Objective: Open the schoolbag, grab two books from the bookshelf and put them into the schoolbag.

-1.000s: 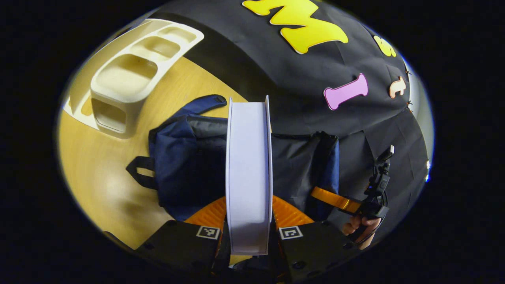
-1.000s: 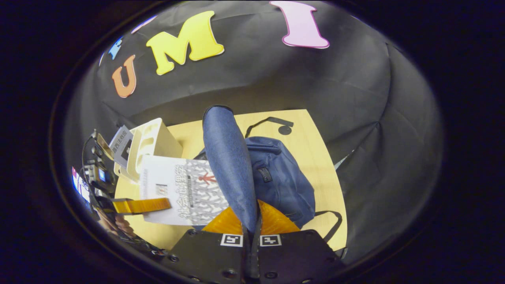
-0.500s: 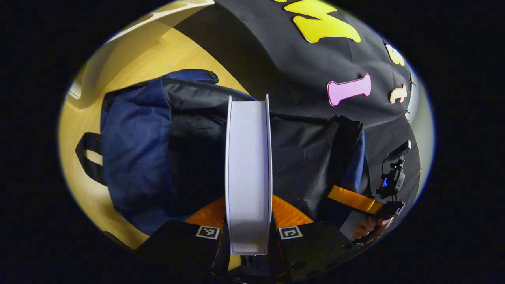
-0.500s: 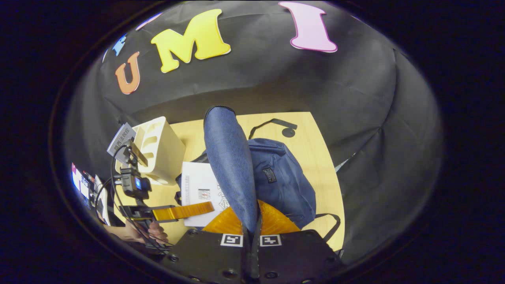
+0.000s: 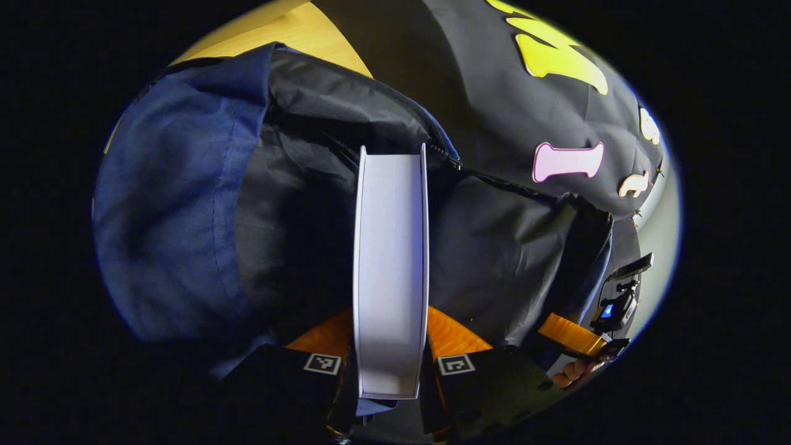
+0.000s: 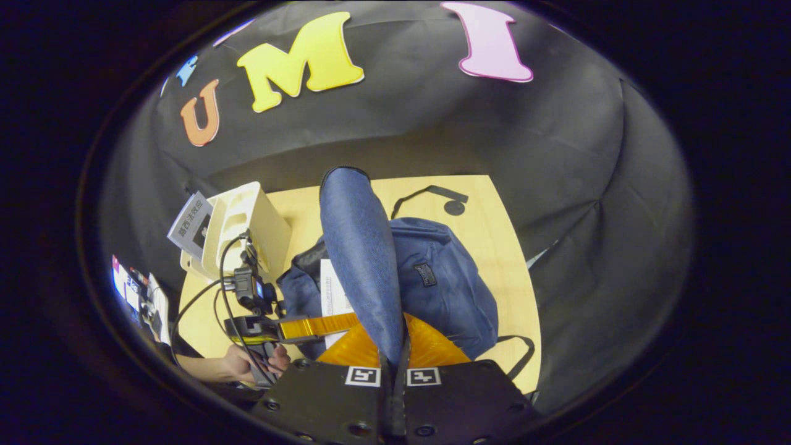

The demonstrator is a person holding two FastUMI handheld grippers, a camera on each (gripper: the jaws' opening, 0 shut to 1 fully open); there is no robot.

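A white book [image 5: 390, 272] is clamped edge-on between the jaws of the left gripper [image 5: 390, 346], partly lowered into the open mouth of the blue schoolbag [image 6: 445, 290] on the table [image 6: 500, 247]. The bag's flap [image 6: 361, 259] is pinched in the right gripper [image 6: 393, 355]. A second book [image 6: 190, 224] is seen at the bookshelf [image 6: 247, 222].

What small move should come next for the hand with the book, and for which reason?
Probably lower the left tool a little further, then release. It is shut on the book, whose far edge sits at the schoolbag mouth, and the right tool holds the flap up, so the way looks open.
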